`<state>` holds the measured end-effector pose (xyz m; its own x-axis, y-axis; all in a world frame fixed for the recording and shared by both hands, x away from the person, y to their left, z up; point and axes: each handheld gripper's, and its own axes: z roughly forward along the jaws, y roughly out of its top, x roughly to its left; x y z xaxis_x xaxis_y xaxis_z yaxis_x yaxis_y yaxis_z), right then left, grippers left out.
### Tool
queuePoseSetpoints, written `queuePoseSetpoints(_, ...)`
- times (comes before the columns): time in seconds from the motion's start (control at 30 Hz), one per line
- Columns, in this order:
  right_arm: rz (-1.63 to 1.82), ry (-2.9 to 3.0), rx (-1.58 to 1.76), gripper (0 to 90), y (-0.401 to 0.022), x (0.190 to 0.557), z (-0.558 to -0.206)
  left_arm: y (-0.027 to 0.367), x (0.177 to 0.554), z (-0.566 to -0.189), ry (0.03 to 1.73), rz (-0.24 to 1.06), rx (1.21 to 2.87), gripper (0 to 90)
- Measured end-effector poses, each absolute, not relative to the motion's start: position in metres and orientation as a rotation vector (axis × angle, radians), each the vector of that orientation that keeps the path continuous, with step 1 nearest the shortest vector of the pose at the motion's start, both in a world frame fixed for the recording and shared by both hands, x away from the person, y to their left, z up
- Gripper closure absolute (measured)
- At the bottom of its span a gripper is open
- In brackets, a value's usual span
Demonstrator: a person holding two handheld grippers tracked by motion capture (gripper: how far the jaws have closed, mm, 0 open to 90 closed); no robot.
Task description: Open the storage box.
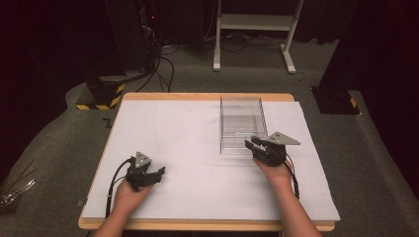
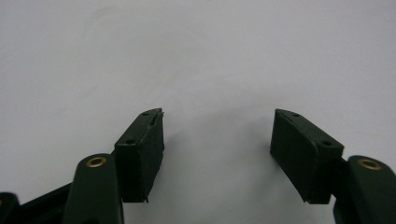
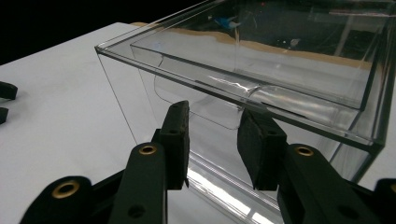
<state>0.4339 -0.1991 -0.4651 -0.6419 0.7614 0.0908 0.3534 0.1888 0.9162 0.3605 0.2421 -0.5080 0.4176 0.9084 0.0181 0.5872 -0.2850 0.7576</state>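
Clear plastic, hard and glossy, forms the box [image 1: 241,123] at the far right of the white bench [image 1: 188,148], its long axis running away from the person. Right gripper [image 1: 253,144] meets its near end, 2 fingers [image 3: 176,140] half closed and spaced before the front wall's curved notch, gripping nothing yet. Left gripper [image 1: 159,174] rests well apart, open and empty.

Three cameras cover one white-topped table [image 1: 197,148]
High view looks forward and down from the person's side; left gripper view stares close at bare tabletop [image 2: 196,56]; right gripper view sits low, close against the clear box [image 3: 261,79], which the high view [image 1: 241,123] shares
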Motion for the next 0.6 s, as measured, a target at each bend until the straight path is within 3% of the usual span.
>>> queuePoseSetpoints(0.6, 1.524, 2.123, 0.993, 70.8, -0.2058, 0.4436, -0.4737, 0.2419, 0.3602, -0.5079, 1.265, 0.605, 1.992, 35.0)
